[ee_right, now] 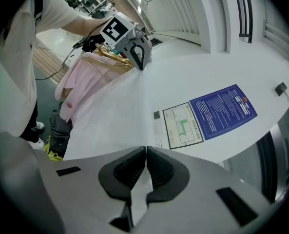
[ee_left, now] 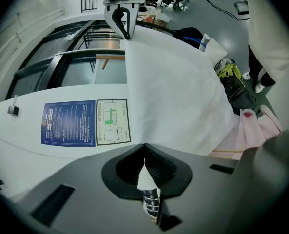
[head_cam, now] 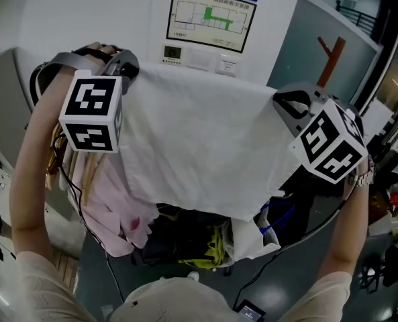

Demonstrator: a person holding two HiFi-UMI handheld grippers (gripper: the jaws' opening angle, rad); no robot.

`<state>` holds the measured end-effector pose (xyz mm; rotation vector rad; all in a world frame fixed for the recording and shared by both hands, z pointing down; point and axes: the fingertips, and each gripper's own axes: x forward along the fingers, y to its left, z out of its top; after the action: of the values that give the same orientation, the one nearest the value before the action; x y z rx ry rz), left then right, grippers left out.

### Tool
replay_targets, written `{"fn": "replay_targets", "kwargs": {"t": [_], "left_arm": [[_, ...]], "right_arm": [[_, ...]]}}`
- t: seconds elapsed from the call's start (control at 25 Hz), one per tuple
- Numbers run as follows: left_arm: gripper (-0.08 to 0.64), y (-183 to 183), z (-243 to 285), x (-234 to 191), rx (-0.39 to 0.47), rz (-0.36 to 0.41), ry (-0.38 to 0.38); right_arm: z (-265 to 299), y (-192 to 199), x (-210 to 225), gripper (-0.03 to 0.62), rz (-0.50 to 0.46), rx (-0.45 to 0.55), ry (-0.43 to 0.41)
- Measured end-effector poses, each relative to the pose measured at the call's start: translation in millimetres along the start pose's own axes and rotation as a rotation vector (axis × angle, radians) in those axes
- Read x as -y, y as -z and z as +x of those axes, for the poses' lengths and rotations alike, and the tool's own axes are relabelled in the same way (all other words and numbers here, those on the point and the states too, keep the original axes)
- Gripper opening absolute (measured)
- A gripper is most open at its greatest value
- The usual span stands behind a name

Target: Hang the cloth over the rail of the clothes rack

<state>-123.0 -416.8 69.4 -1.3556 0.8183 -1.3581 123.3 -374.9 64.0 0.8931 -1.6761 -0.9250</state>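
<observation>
A white cloth point(head_cam: 199, 146) is stretched flat between my two grippers, its near edge hanging over the clothes below. My left gripper point(head_cam: 128, 66) is shut on its far left corner, and my right gripper point(head_cam: 286, 104) is shut on its far right corner. In the left gripper view the jaws point(ee_left: 144, 150) pinch a fold of the cloth point(ee_left: 173, 91), with the other gripper point(ee_left: 122, 13) at its far end. In the right gripper view the jaws point(ee_right: 145, 152) also clamp the cloth point(ee_right: 115, 111). The rack's rail lies hidden under the cloth.
A pink garment point(head_cam: 111, 206) hangs at the left beneath the cloth, on a wooden hanger point(ee_right: 110, 57). Dark clothes and a yellow item point(head_cam: 205, 243) hang below the middle. A wall with a floor-plan poster point(head_cam: 212, 15) is close ahead. A brown coat stand point(head_cam: 329, 59) rises at the right.
</observation>
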Motion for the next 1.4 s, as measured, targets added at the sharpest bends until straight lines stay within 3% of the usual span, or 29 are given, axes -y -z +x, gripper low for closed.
{"fn": "replay_targets", "kwargs": {"t": [0.12, 0.28, 0.44, 0.68, 0.88, 1.04, 1.12, 1.2, 1.28, 1.4], "left_arm": [[0.012, -3.8, 1.5, -7.0, 0.011, -0.013, -0.006], [0.012, -1.0, 5.8, -24.1, -0.038, 0.006, -0.047], [0.012, -4.2, 7.5, -23.4, -0.030, -0.008, -0.055], [0.012, -5.9, 9.1, -31.1, -0.034, -0.017, -0.085], [0.012, -17.9, -7.1, -40.6, -0.005, -0.007, -0.124], [0.012, -38.4, -27.2, -36.6, 0.066, 0.007, -0.096], [0.012, -52.9, -35.9, -34.4, 0.114, -0.009, -0.120], [0.012, -71.7, -45.8, -32.3, 0.181, -0.058, -0.189], [0.012, -91.9, -56.9, -24.5, 0.256, -0.156, -0.273], [0.012, -113.9, -67.4, 3.5, 0.345, -0.403, -0.363]], "right_arm": [[-1.9, 7.4, 7.7, 0.018, -0.008, -0.017, 0.025], [3.3, 22.0, 30.9, 0.018, -0.045, -0.096, 0.074], [11.7, 25.7, 36.5, 0.017, 0.003, -0.072, 0.056], [13.5, 26.4, 40.0, 0.017, -0.017, -0.075, 0.073], [-1.8, 18.0, 43.2, 0.017, -0.008, -0.010, 0.089], [-24.3, -2.1, 32.6, 0.017, -0.011, 0.041, 0.079], [-32.0, -16.7, 19.0, 0.017, 0.003, 0.096, 0.072], [-36.5, -30.8, 3.9, 0.017, 0.051, 0.161, 0.090], [-37.9, -40.6, -11.0, 0.017, 0.122, 0.210, 0.156], [-36.2, -48.8, -36.5, 0.017, 0.330, 0.291, 0.285]]}}
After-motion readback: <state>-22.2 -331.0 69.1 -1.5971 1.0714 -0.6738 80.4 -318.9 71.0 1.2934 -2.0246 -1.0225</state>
